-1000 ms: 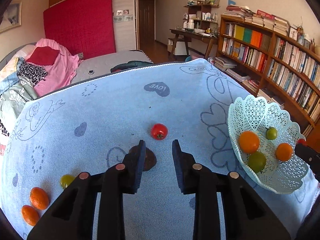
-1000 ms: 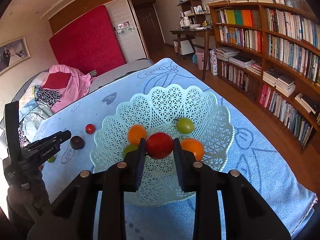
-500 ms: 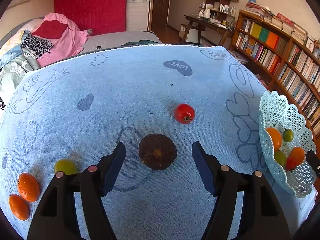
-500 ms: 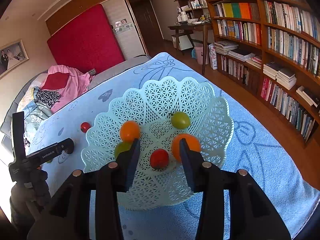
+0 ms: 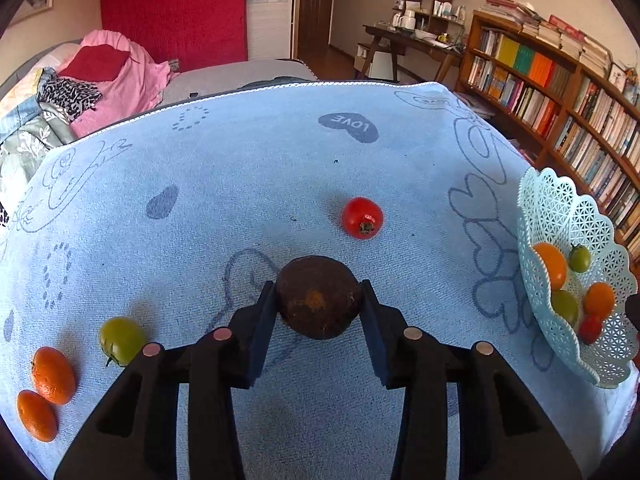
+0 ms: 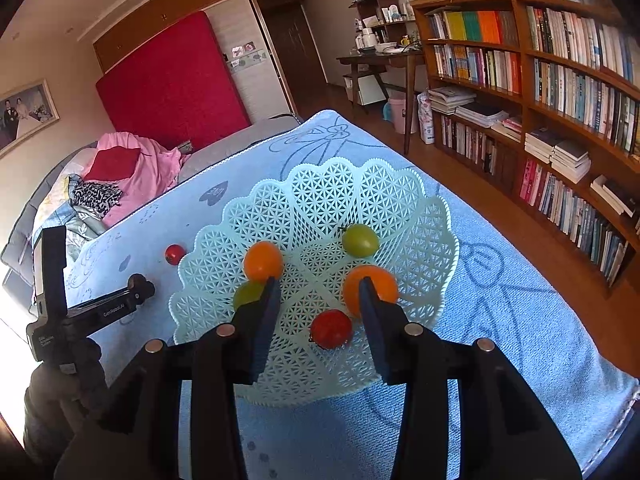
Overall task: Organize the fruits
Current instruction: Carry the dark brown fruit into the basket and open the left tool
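The left gripper (image 5: 319, 304) is closing, pads touching a dark brown, rough-skinned round fruit (image 5: 319, 298) on the blue towel-covered table (image 5: 248, 168); the right gripper (image 6: 316, 300) hangs apart above the basket (image 6: 360, 184), bookshelves (image 6: 560, 80) beyond.

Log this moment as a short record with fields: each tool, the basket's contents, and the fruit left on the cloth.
left tool: jaws closing, both pads against the dark brown fruit on the blue cloth
right tool: open, empty, over the basket
basket contents: two orange fruits, two green tomatoes, one red tomato
left on cloth: red tomato, green tomato, two oranges
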Motion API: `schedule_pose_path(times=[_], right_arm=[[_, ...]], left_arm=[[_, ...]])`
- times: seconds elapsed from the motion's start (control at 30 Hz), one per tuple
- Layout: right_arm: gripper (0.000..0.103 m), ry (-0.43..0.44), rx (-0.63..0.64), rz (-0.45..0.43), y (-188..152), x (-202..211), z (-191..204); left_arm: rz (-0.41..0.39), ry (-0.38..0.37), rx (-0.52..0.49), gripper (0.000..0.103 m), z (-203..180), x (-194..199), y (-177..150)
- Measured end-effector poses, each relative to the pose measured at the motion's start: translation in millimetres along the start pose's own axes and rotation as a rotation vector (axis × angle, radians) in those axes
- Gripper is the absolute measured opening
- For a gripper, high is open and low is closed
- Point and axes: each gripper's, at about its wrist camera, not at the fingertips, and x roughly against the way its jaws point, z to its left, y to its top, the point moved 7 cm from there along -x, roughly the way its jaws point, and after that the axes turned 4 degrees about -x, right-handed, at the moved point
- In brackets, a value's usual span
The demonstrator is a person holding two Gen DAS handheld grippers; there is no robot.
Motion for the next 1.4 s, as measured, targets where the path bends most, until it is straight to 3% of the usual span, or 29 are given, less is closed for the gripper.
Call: schedule_pose_path(times=[0.2,0.47,0.77,0.8,0.83,0.9,1.17,1.23,1.4], right_arm=[[0.042,-0.008,-0.022,-0.022,3.2,11.0,-10.7],[0.042,-0.009,-0.042,-0.036,3.9,22.1,-24.4],[0.051,-0.017,-0.058,-0.063,7.7,35.9,-38.8],[0.051,-0.017,-0.060,-0.066,8.5,36.9,-39.5],[0.051,-0.016,-0.061,-0.067,8.9,37.6,-40.1],[0.051,-0.016,-0.064,-0.069,9.3,38.7,-41.4],[0.053,-0.023,-0.051,-0.083,9.3,42.5,-38.7],[0.060,-0.022,-0.046,-0.088,9.1,43.6,-35.8],[0.062,-0.016,-0.034,-0.092,8.0,45.5,-26.5]], left_arm=[[-0.070,-0.054,-0.058,0.042,-34.6,34.9,13.4],[-0.131,-0.164,-0.178,0.042,-109.0,70.2,20.0],[-0.107,-0.244,-0.248,0.042,-168.2,69.8,12.0],[-0.097,-0.252,-0.250,0.043,-172.7,67.9,10.6],[-0.089,-0.259,-0.250,0.053,-176.4,66.8,9.4],[-0.093,-0.270,-0.241,0.072,-180.1,67.0,9.2],[-0.112,-0.231,-0.178,0.074,-156.4,71.2,16.4],[-0.123,-0.212,-0.155,0.078,-146.1,73.4,19.5],[-0.150,-0.165,-0.119,0.084,-122.9,82.4,23.7]])
